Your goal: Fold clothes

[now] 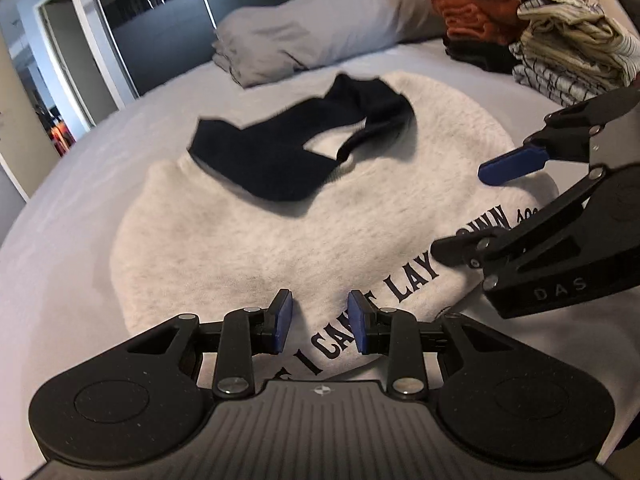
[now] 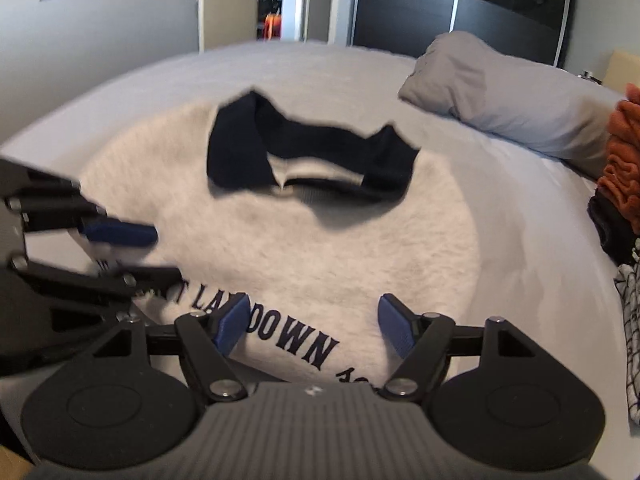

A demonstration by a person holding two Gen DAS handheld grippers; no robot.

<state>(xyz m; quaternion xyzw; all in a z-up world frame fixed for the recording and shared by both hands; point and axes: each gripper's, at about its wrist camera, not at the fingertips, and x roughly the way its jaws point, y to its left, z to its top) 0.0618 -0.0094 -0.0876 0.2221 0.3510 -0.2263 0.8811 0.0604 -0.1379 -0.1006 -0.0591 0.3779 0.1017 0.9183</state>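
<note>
A light grey sweatshirt (image 1: 280,232) with a dark navy collar (image 1: 296,148) and dark printed lettering lies folded on the bed; it also shows in the right wrist view (image 2: 320,248) with its collar (image 2: 312,156). My left gripper (image 1: 320,324) is open and empty, just above the sweatshirt's near edge over the lettering. My right gripper (image 2: 312,324) is open and empty, above the near edge over the word DOWN. Each gripper shows in the other's view: the right one (image 1: 476,208) at right, the left one (image 2: 160,254) at left.
The bed has a grey sheet (image 1: 80,220). A grey pillow (image 1: 304,36) lies at the back. A stack of orange, black and striped folded clothes (image 1: 520,28) stands at the back right. Dark wardrobe doors (image 2: 460,4) and a doorway stand beyond the bed.
</note>
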